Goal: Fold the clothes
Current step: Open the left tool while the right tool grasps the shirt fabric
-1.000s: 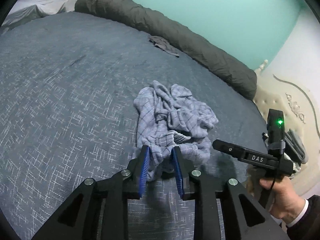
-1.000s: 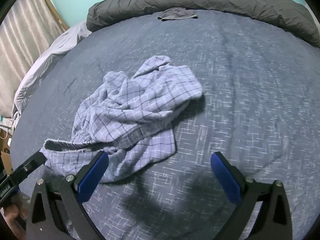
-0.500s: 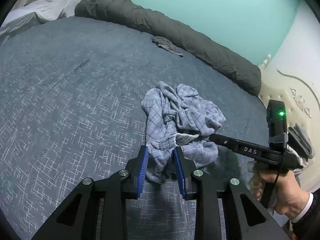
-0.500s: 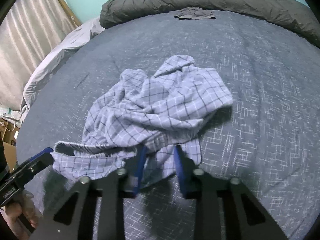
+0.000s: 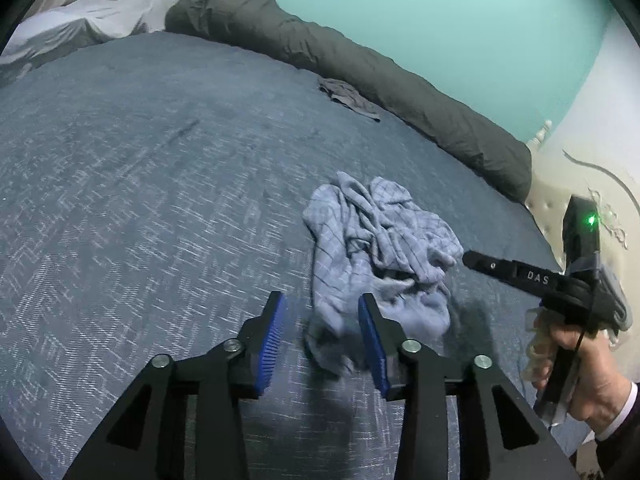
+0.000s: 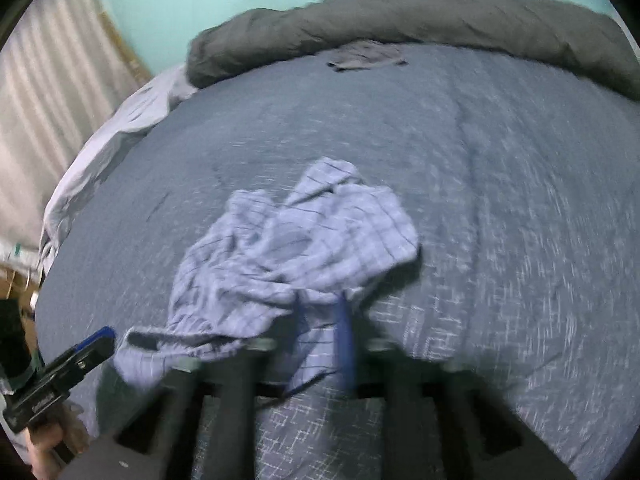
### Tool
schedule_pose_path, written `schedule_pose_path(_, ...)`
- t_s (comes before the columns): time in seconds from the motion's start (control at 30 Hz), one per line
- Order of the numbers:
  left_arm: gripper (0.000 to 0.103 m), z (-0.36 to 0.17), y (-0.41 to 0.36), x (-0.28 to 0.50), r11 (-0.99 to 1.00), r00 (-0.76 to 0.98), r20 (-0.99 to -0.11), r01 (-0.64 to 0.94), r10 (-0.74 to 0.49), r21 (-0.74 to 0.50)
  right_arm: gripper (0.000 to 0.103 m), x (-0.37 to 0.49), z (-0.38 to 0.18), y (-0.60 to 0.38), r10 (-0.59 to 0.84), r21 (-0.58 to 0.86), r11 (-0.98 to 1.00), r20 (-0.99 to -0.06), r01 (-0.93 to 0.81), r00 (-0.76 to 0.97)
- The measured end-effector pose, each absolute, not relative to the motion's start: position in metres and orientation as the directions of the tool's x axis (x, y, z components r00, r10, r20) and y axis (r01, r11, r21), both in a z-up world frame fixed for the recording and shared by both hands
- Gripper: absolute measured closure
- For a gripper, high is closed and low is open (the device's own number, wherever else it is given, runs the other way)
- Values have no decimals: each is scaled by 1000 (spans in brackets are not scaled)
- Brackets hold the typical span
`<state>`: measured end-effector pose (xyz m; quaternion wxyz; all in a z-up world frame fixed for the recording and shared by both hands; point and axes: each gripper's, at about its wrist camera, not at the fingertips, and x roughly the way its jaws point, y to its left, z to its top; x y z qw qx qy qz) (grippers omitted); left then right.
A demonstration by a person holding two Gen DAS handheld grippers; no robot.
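A crumpled light-blue checked garment (image 5: 380, 240) (image 6: 300, 248) lies on the blue-grey bed cover (image 5: 140, 200) (image 6: 520, 220). My left gripper (image 5: 322, 340) stands open at its near edge, with a blurred fold of cloth loose between the blue pads. From the right wrist view, the left gripper (image 6: 100, 340) sits at the lower left, just beside the garment's waistband. My right gripper (image 6: 322, 320) is shut on a bunched fold of the garment; this view is blurred by motion. In the left wrist view, the right gripper (image 5: 472, 259) meets the garment's right side, held by a hand (image 5: 580, 380).
A rolled dark grey duvet (image 5: 360, 64) (image 6: 440, 20) runs along the far edge of the bed. A small dark grey garment (image 5: 348, 98) (image 6: 368, 56) lies in front of it. Pale bedding (image 5: 80, 20) is at the far left, a cream headboard (image 5: 580, 184) at the right.
My left gripper's jaws have spread apart and let go of the cloth. My right gripper closed on a fold of the garment half a second ago and is now moving with it.
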<state>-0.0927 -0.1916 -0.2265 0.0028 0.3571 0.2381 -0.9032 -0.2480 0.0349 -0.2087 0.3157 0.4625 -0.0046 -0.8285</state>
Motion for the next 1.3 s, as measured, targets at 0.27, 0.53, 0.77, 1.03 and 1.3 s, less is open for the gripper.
schedule_pose_path(0.27,59,-231,-198,-93,-875,-745,-644,185,172,-448,51,-235,-231,1,-504,240,-762,-803,602,-318)
schedule_pose_path(0.53,59,-234,-176,-99,-889,-726,-650,119,226,-442,100,-232,-219,-7,-575,277,-713,-757,644,-310)
schedule_pose_path(0.77,59,-234,-149,-105,-900,-702,-650,30,291,-435,100,-232,-175,-3,-643,305,-678,-687,669,-338)
schedule_pose_path(1.03,59,-247,-116,-116,-909,-640,-685,-55,350,-413,100,-242,-155,18,-659,339,-689,-661,640,-359)
schedule_pose_path(1.3,79,-269,-111,-123,-931,-593,-738,-59,323,-360,101,-240,-146,35,-672,355,-685,-647,637,-362)
